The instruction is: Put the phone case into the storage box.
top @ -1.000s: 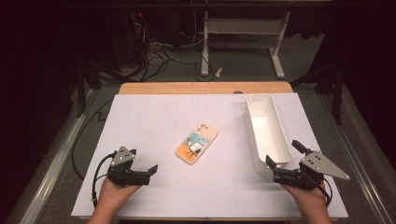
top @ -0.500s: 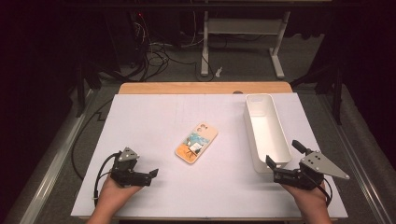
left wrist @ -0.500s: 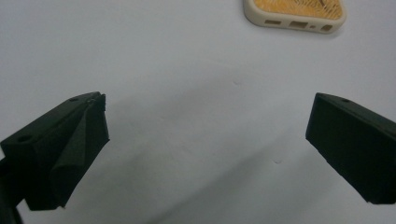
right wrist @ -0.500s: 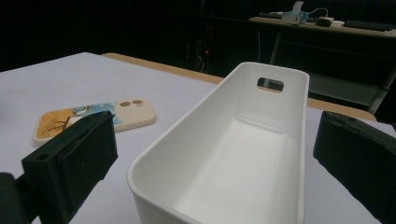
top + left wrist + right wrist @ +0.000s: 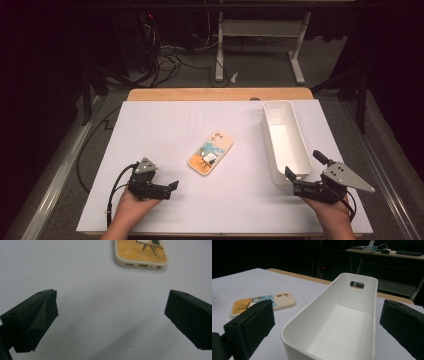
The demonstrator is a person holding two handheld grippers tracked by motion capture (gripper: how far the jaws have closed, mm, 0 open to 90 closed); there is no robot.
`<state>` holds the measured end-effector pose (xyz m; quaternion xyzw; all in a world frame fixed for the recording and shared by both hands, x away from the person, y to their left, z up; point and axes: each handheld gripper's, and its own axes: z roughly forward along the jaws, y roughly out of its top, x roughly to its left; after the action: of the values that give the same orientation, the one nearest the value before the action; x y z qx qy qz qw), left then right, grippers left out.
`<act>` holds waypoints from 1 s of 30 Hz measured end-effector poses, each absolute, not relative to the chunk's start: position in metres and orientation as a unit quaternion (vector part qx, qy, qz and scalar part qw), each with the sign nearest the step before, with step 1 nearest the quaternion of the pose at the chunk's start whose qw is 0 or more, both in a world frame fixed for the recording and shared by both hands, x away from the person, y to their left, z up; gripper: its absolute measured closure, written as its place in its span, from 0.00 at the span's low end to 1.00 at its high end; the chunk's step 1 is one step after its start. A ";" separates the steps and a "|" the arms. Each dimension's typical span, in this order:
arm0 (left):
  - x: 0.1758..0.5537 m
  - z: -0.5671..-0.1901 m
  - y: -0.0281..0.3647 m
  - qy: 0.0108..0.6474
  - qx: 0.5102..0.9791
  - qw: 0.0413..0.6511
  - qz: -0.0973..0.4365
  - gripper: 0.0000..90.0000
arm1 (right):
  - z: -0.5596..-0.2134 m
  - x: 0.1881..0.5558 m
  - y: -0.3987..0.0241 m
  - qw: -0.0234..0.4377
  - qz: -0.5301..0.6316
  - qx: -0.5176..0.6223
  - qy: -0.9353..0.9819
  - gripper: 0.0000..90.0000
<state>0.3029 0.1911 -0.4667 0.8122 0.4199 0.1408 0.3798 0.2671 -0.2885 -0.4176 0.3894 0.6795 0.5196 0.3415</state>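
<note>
The left gripper (image 5: 172,185) holds its jaws wide apart just short of the phone case (image 5: 210,153) lying flat ahead, while the right gripper's (image 5: 303,172) jaws gape astride the white bin's (image 5: 281,116) near end.

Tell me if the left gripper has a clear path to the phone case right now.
Probably yes. The left gripper has its jaws open and aimed toward the phone case, which lies flat on the white table cover. Only bare cover lies between them, and the white bin stands off to the side.
</note>
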 end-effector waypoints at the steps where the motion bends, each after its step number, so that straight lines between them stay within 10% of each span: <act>1: 0.304 -0.466 0.187 0.416 0.812 0.384 0.143 0.00 | -0.418 0.267 -0.289 0.341 0.520 0.389 0.680 0.00; 30: 0.371 -0.475 0.099 0.410 0.836 0.344 0.124 0.01 | -0.417 0.266 -0.294 0.338 0.528 0.395 0.671 0.00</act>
<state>0.3709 0.0991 -0.4749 0.8356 0.4096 0.1242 0.3444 0.2661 -0.2944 -0.4174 0.3954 0.6712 0.5280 0.3382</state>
